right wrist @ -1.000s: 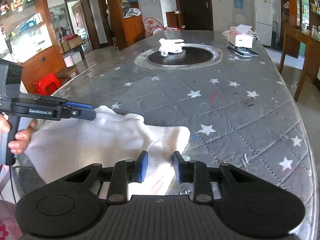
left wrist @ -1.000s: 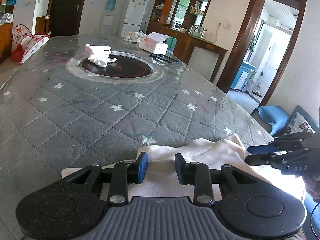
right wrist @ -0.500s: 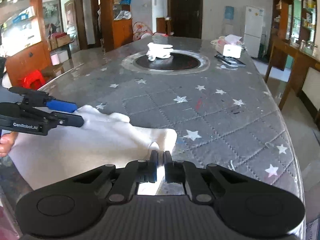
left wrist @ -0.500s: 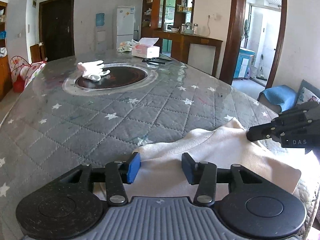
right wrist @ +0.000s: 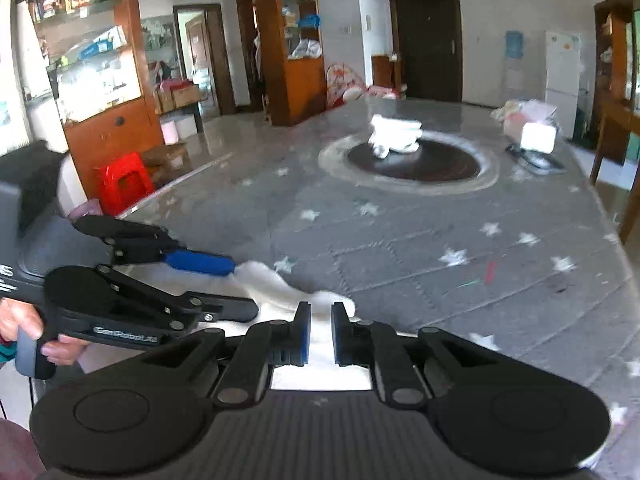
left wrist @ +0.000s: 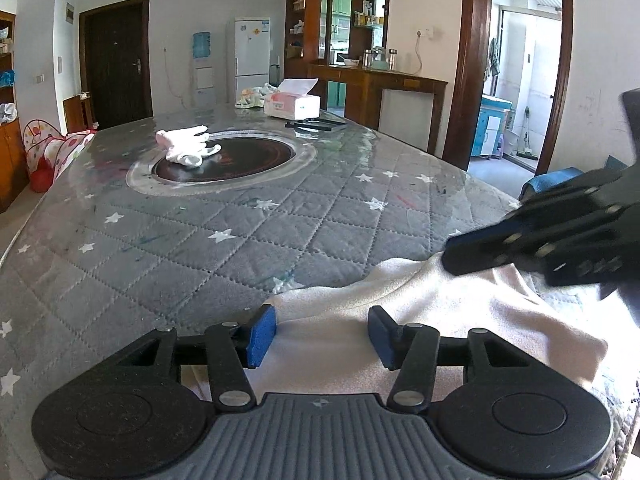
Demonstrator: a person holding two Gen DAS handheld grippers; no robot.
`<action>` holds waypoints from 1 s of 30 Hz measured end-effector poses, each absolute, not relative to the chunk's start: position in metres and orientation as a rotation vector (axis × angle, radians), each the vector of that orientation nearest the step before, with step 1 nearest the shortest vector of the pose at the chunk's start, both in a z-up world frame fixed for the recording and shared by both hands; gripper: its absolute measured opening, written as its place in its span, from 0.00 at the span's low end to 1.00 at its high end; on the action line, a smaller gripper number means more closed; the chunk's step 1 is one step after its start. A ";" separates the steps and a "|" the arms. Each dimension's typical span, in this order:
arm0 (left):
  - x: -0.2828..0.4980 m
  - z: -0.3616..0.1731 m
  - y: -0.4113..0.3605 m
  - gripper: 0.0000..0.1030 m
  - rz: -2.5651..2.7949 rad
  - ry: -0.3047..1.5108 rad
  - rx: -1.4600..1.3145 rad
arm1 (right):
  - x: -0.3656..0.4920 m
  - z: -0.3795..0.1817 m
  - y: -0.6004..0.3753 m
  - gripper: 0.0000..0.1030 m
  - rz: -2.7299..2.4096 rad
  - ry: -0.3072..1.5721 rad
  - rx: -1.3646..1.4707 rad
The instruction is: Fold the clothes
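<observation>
The white cloth lies at the near edge of the table, on the grey quilted cover with white stars. In the left wrist view its long side runs across the picture, from under the left gripper toward the right, along the table edge. Its far border is wavy and not straight. One part of this border rises to a point at the tip of the right gripper, so the cloth is lifted a little there, while the rest lies quite flat.

The jaws of the left gripper have just been opening and now stand about half apart. The cloth is below and between them, but the blue pads do not press on it. A person's hand holds the handle of this gripper.

The jaws of the right gripper have just eased apart very slightly, and only a narrow gap remains. White fabric fills this gap, and they appear to pinch the cloth at its border. The right wrist view is blurred, so the contact itself is not sharp.

Well apart from the cloth, white gloves rest on the dark round plate in the middle of the table. A tissue box stands at the far end.
</observation>
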State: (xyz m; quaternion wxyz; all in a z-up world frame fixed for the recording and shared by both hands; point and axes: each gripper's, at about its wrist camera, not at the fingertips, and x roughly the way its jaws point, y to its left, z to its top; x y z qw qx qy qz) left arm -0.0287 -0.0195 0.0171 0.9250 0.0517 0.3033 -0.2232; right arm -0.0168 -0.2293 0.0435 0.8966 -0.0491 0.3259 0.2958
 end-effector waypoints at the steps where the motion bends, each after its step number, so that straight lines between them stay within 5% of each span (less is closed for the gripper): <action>1: -0.028 0.017 -0.019 0.54 -0.459 0.622 0.104 | -0.014 0.038 -0.228 0.08 0.597 0.685 -0.109; 4: -0.028 0.016 -0.018 0.55 -0.465 0.619 0.097 | -0.007 0.024 -0.226 0.02 0.566 0.696 -0.118; 30: -0.029 0.011 -0.027 0.66 -0.451 0.602 0.139 | -0.082 0.039 -0.259 0.04 0.618 0.719 -0.292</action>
